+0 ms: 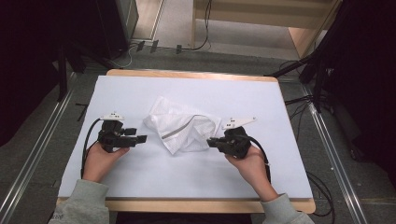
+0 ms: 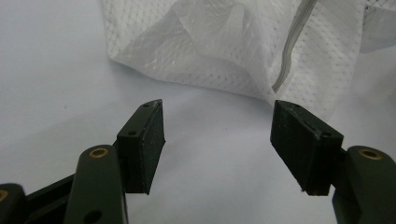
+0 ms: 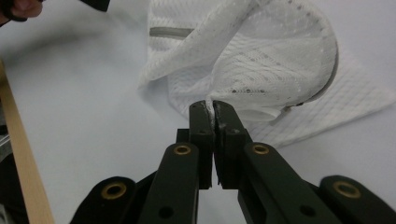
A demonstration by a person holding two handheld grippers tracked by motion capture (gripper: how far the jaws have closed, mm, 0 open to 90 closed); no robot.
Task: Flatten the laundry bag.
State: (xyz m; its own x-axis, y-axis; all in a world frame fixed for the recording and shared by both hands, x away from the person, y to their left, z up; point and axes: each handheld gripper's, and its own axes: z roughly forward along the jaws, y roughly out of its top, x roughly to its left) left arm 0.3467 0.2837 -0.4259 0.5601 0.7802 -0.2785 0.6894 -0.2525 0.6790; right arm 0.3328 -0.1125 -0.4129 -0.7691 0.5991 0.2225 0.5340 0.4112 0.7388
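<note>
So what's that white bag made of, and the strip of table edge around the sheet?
The white mesh bag looks like thin synthetic netting: tiny holes, soft crumpled folds, a grey zipper. The table edge looks like pale wood, matte; grain is too small to tell.

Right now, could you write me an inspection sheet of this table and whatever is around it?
Surface: white sheet over a wooden table.
Job's thing: crumpled white mesh laundry bag with a grey zipper.
Clutter: nothing seen.
Grippers: left gripper open, short of the bag; right gripper shut on the bag's edge.
Cables: one trails from each gripper; more on the floor.
Surroundings: metal floor rails, wooden shelf.
</note>
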